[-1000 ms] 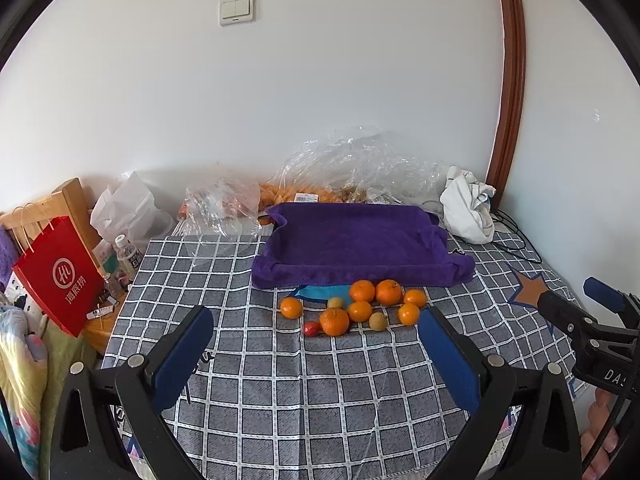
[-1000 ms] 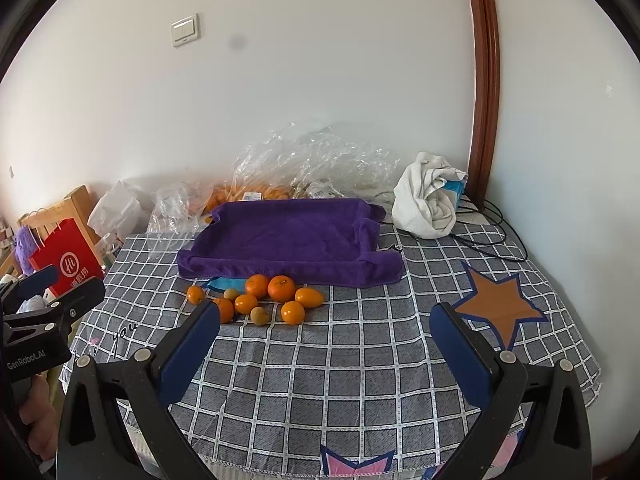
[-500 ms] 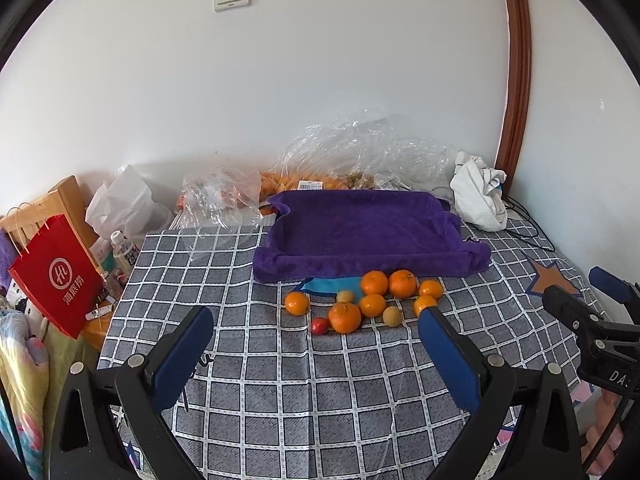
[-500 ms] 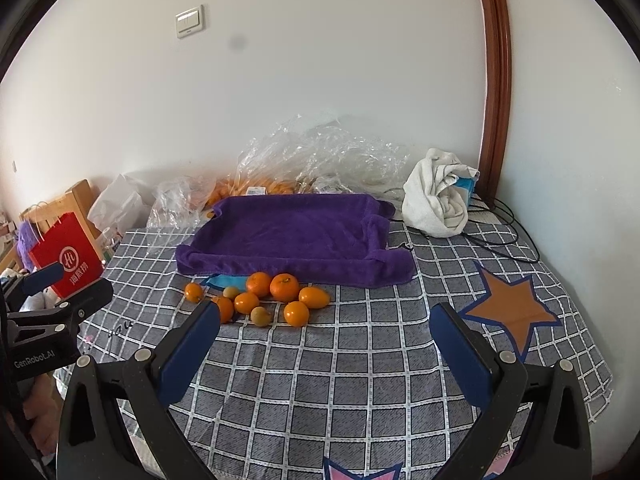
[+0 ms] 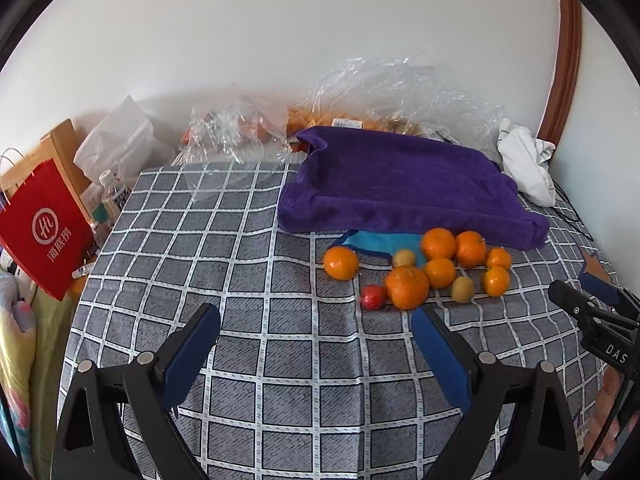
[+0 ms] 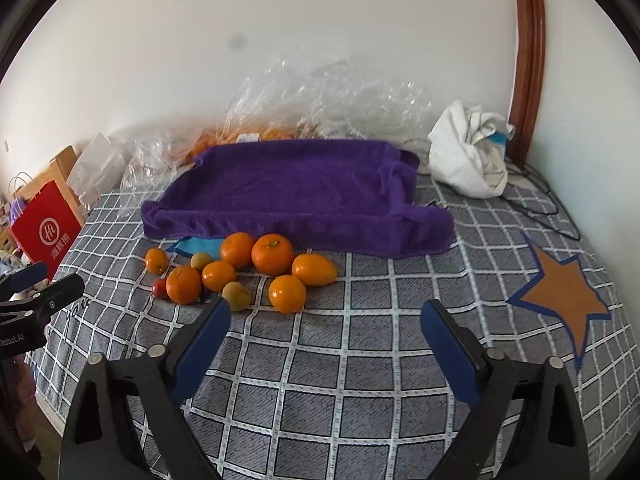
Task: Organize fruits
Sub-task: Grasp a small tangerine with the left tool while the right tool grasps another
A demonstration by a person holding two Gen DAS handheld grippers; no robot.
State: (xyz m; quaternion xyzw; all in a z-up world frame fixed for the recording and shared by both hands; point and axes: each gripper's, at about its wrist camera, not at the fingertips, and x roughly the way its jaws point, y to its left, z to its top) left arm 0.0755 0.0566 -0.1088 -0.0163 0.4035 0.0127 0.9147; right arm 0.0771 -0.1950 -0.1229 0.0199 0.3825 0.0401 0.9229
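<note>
Cluster of loose orange mandarins (image 6: 272,259), small yellow-green and red fruits lies on checked grey tablecloth (image 6: 360,360), just before purple towel-lined tray (image 6: 296,184). Left gripper (image 5: 316,332) and right gripper (image 6: 326,322) both empty, jaws closing. Risk: round fruit, nudged off-centre, rolls away.

The left gripper (image 5: 316,336) points forward and downward, its two black arms spread in a V, each ending in a blue-padded finger (image 5: 192,354). Its jaws are closing, and nothing is between the fingers. The right gripper (image 6: 326,330) has the same downward tilt and the same spread; its jaws are closing too, with nothing between its blue fingers (image 6: 448,352). In the left wrist view the right gripper shows to the right of the fingers, with part of the hand (image 5: 608,424) that holds it below. In the right wrist view the left gripper's tip shows to the left of the fingers.
</note>
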